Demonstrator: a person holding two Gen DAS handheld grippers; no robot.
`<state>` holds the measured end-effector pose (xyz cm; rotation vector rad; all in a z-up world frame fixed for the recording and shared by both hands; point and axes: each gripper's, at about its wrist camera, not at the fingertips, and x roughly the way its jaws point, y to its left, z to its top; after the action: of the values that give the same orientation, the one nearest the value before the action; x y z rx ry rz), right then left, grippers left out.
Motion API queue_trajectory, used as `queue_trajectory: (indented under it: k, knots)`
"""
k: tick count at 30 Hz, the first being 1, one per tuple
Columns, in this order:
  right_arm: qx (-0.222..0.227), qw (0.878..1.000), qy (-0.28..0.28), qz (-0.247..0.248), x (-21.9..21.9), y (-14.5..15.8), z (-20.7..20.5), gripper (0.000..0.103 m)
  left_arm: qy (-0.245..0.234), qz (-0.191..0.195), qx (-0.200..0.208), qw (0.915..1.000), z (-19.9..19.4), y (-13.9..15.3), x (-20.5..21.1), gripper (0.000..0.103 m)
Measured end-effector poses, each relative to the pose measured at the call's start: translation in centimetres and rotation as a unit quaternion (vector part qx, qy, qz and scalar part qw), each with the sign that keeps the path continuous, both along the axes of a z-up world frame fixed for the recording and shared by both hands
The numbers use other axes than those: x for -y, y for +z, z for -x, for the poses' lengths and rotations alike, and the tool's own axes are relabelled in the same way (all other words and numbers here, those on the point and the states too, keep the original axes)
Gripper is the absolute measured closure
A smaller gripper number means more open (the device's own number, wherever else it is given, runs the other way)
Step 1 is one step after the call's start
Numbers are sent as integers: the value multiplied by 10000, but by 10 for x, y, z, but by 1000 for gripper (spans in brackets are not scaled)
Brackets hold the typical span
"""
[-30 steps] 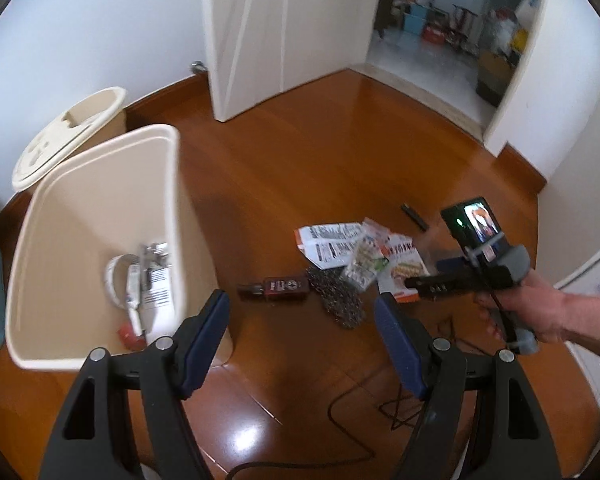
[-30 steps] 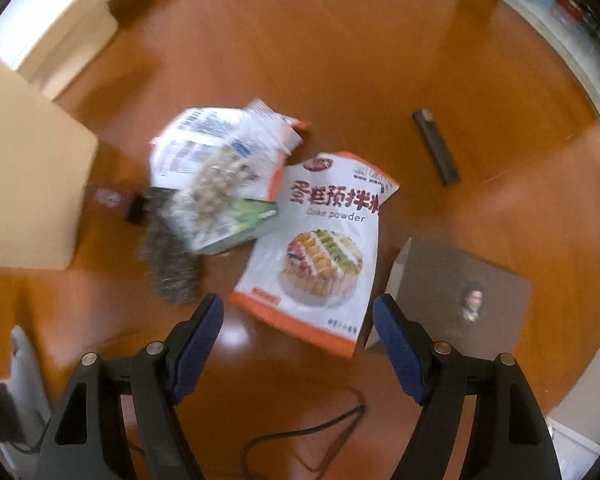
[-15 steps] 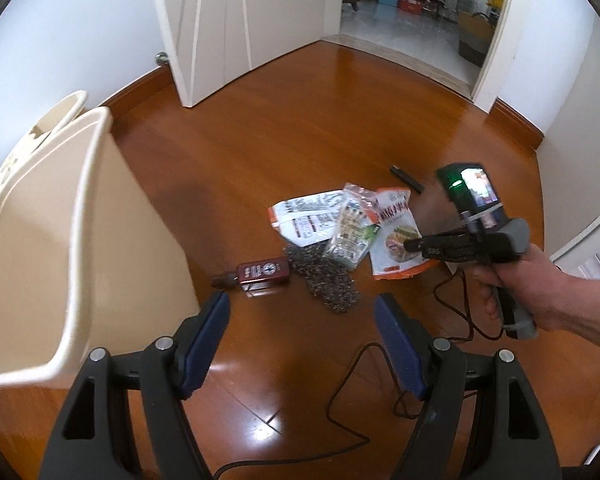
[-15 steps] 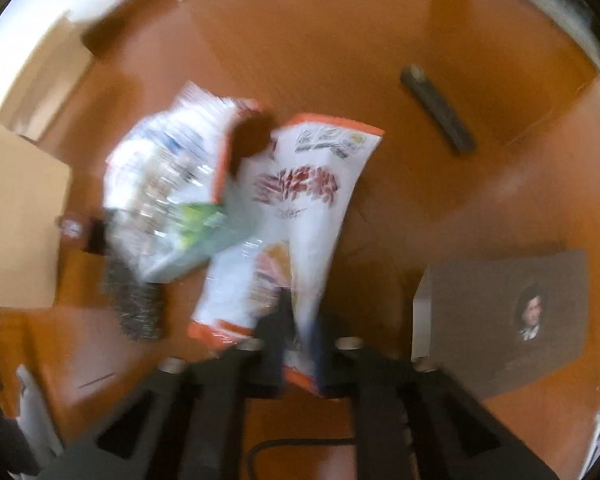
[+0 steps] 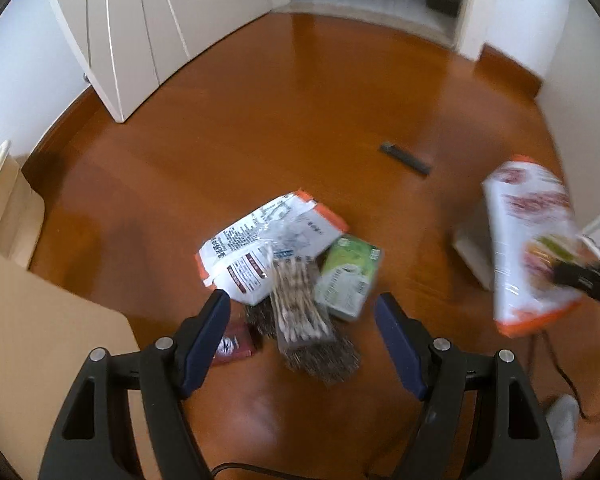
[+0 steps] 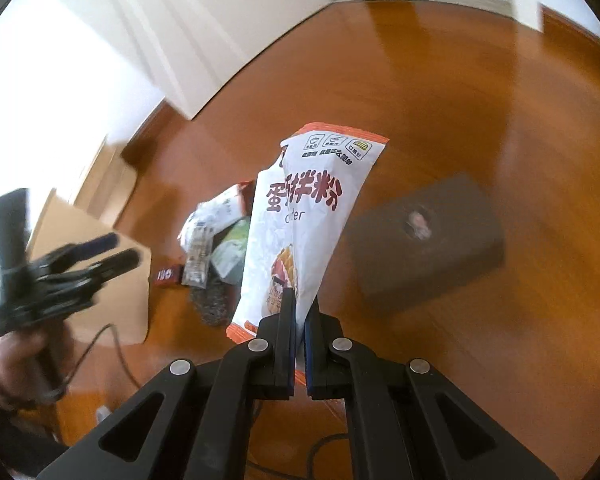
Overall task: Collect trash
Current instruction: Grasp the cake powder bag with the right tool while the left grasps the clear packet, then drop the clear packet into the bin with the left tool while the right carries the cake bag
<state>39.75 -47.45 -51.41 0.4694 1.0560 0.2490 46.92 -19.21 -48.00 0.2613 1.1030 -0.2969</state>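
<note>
My right gripper (image 6: 298,304) is shut on a white and orange cake powder bag (image 6: 308,216) and holds it up off the wooden floor; the bag also shows at the right of the left wrist view (image 5: 528,240). My left gripper (image 5: 302,320) is open and empty, just above a pile of trash: a white and orange bag (image 5: 259,240), a clear pack of cotton swabs (image 5: 300,300), a green packet (image 5: 348,276), a steel scourer (image 5: 324,356) and a dark red sachet (image 5: 233,346). The beige trash bin (image 5: 39,336) stands at the left.
A dark remote-like bar (image 5: 406,158) lies on the floor beyond the pile. A dark box with a portrait (image 6: 424,240) sits right of the bag. A white door (image 5: 155,28) stands open at the back. A black cable (image 6: 99,344) trails over the floor.
My right gripper has shut on the cake powder bag and lifted it off the floor. My left gripper has moved from the bin to over the trash pile.
</note>
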Motion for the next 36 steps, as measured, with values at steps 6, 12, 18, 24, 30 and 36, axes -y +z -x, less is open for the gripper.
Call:
queue_trajectory:
  k: [6, 12, 18, 24, 30, 36]
  knots:
    - [-96, 9995, -242, -188, 6, -13, 20, 100, 574, 127, -547, 9968, -34, -60, -7, 29]
    - [-230, 9975, -567, -366, 18, -22, 24, 100, 617, 235, -735, 9951, -45, -84, -6, 41]
    - [-239, 9967, -626, -448, 23, -23, 30, 100, 615, 344, -722, 9949, -37, -76, -4, 93]
    - [-145, 9971, -595, -452, 32, -20, 31, 100, 552, 591, -464, 9956, -17, -45, -3, 94]
    - [-43, 9988, -413, -270, 29, 1, 28, 100, 496, 711, -85, 9962, 31, 34, -15, 94]
    - [227, 9996, -168, -33, 19, 84, 33, 100, 695, 549, 351, 9955, 63, 129, -47, 94]
